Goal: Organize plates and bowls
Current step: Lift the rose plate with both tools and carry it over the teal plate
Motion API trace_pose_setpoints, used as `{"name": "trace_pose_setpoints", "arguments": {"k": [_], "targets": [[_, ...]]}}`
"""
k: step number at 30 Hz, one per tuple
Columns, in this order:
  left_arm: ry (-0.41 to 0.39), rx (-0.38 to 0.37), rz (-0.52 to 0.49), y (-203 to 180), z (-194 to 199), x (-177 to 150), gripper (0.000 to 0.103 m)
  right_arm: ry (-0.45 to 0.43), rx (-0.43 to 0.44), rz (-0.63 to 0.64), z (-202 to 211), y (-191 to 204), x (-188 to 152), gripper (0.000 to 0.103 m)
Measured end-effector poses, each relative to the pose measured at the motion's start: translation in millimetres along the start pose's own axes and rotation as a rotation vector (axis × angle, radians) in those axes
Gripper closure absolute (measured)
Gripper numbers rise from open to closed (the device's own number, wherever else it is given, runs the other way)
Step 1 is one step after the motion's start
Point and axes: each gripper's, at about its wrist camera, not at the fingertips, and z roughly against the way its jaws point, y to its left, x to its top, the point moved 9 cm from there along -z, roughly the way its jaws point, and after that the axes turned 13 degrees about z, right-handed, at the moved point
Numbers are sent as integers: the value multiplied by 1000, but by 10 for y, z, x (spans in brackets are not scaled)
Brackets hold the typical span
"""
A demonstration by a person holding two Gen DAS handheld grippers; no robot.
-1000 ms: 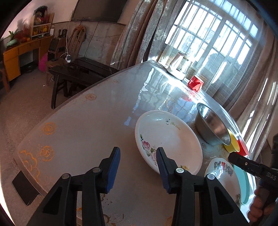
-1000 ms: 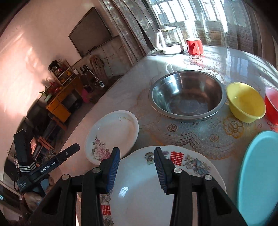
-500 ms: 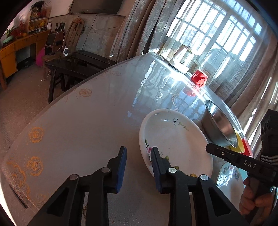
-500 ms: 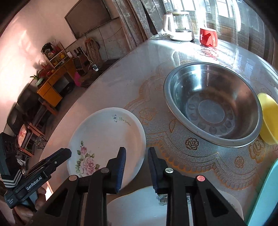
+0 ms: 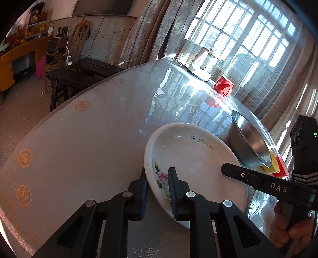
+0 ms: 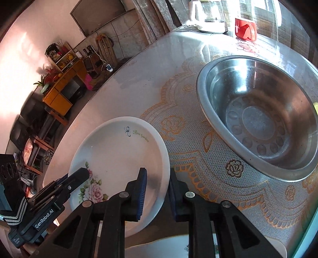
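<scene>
A white rose-pattern plate [image 5: 190, 158] lies on the round table; it also shows in the right wrist view [image 6: 119, 154]. My left gripper [image 5: 158, 190] is shut on the plate's near left rim. My right gripper [image 6: 157, 190] is shut on the opposite rim of the same plate. A steel bowl [image 6: 258, 119] stands to the right of the plate, with a yellow bowl [image 5: 271, 165] and a red bowl [image 5: 282, 166] behind it. A second patterned plate [image 6: 178, 248] lies at the near edge under my right gripper.
A red cup [image 6: 245, 29] and a white kettle [image 6: 210, 17] stand at the far side of the table [image 5: 89, 139] by the window. A teal plate's edge [image 6: 310, 234] shows at the right. A dark bench [image 5: 79, 73] stands beyond the table's left side.
Both grippers moved in on the rose plate and closed on its opposite rims. The right gripper left the patterned plate and came forward to the left.
</scene>
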Motion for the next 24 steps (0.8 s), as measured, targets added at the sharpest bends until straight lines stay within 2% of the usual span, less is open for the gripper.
{"name": "trace_pose_setpoints", "arguments": {"k": [10, 17, 24], "targets": [[-39, -36, -25, -183, 258, 44, 84, -93, 45, -31, 300, 19, 8, 81], [-67, -50, -83, -464, 438, -19, 84, -158, 51, -70, 637, -98, -123, 81], [-61, -63, -149, -750, 499, -187, 84, -201, 49, -126, 912, -254, -332, 81]]}}
